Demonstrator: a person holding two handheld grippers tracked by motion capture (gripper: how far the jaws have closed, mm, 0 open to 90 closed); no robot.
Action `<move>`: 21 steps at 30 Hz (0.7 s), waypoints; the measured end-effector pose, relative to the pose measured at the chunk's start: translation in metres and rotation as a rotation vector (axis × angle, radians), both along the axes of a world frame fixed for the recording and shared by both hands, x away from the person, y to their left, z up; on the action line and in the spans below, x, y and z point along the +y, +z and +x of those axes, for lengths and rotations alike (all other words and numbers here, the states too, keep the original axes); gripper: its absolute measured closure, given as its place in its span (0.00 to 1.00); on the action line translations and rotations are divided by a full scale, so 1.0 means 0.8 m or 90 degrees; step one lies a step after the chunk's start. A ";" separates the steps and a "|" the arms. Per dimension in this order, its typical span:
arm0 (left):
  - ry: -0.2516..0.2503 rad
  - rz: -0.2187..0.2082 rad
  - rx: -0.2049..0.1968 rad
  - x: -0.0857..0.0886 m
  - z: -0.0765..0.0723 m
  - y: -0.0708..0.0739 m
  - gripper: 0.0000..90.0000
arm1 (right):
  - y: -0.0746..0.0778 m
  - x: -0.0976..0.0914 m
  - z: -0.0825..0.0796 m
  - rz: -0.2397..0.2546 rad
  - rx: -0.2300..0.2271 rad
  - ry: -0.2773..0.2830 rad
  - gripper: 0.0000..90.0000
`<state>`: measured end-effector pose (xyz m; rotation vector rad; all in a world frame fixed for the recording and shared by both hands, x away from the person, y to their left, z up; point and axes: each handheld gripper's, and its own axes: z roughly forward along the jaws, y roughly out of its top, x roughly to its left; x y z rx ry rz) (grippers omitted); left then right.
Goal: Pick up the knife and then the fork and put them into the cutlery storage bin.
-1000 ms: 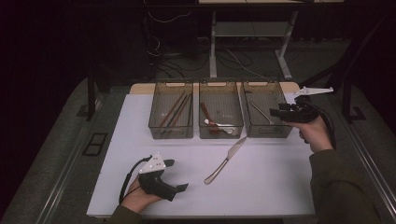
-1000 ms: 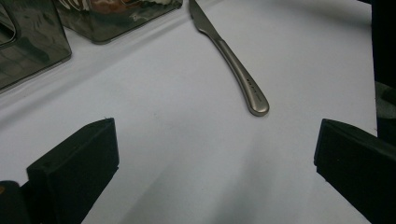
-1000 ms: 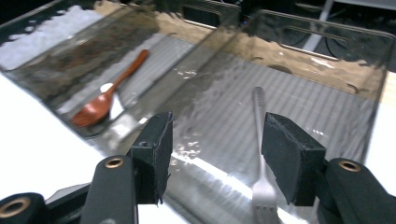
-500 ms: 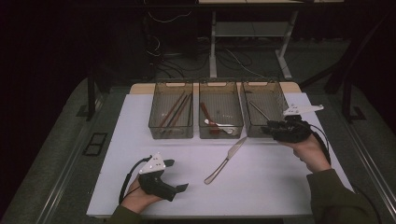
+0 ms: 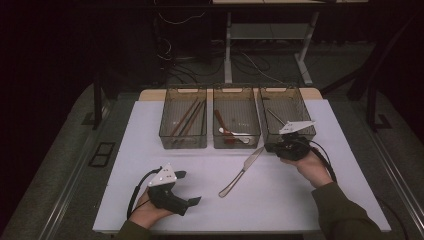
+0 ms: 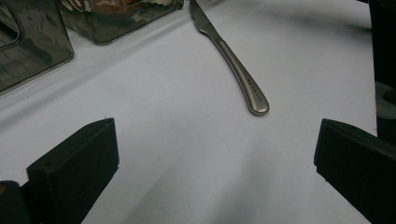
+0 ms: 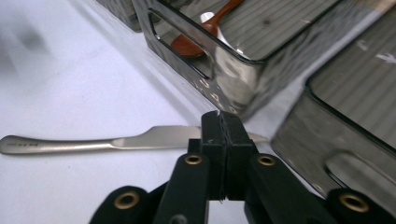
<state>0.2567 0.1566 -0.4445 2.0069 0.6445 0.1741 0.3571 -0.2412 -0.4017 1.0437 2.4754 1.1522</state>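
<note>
Since the earlier frame: my right gripper (image 5: pixel 270 148) has come down from over the right bin (image 5: pixel 286 116) toward 8 o'clock, to the table knife's blade end; its jaws have just been closing, with nothing between them.
Right gripper now: I see the pads pressed flat together in its own view (image 7: pixel 225 135), empty, the tips just above or on the blade; I can't tell whether they touch it, since they cover that spot.
Left gripper (image 5: pixel 192 187): I have it resting low at 7 o'clock on the white table (image 5: pixel 150 150), jaws spread wide and holding nothing, unmoved.
Knife (image 5: pixel 242 171): lying flat on the table near centre, blade tip toward 1 o'clock close to the middle bin (image 5: pixel 236 120), handle end toward 7 o'clock, well apart from the left gripper.
Bins: three in a row at 12 o'clock; the left bin (image 5: pixel 183 120) holds chopsticks, the middle one spoons.
</note>
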 end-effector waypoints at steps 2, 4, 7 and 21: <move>-0.001 0.002 0.001 0.000 0.000 0.000 0.00 | -0.003 0.007 0.004 -0.002 0.002 0.007 0.99; 0.000 0.000 0.000 0.000 0.000 0.000 0.00 | -0.007 0.015 0.009 -0.003 0.008 0.012 0.99; 0.001 -0.001 0.001 0.001 0.000 0.000 0.00 | -0.014 0.024 0.018 -0.010 0.017 0.012 0.99; 0.000 0.001 0.000 0.002 0.000 0.000 0.00 | -0.042 0.055 0.042 -0.074 0.048 0.017 0.99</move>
